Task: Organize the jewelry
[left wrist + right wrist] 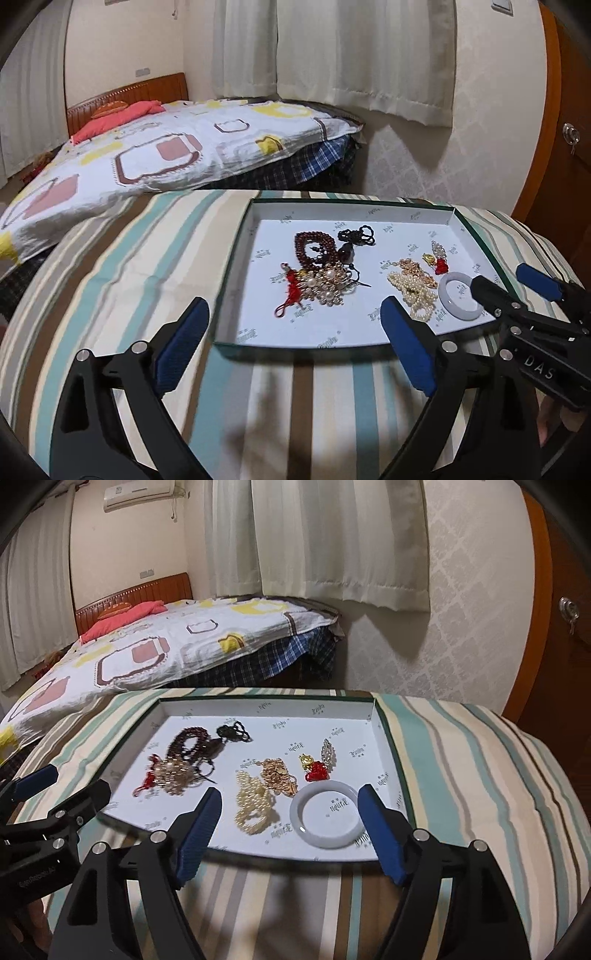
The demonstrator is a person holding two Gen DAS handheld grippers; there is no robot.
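Bedroom, curtained; a striped cloth covers the tabletop, with a bed beyond it.

Item: shallow box lid used as a tray, white inside — it keeps the jewelry together in one place, straight ahead of both tools.

Left tool: jaws spread wide, nothing between the pads, held back over the tray's near edge. Just beyond it lies a tangled heap of dark red beads, red tassels and pearly gold pieces, not yet sorted apart.

Right tool: also released and empty. Between and just past its fingertips lie a white bangle flat on the tray floor and a pearl strand; further ahead, a gold chain, a small gold charm beside a red one and a silvery brooch.

Judgement: the right-hand pieces lie spaced out as if already laid apart; the left heap likely remains to be separated.
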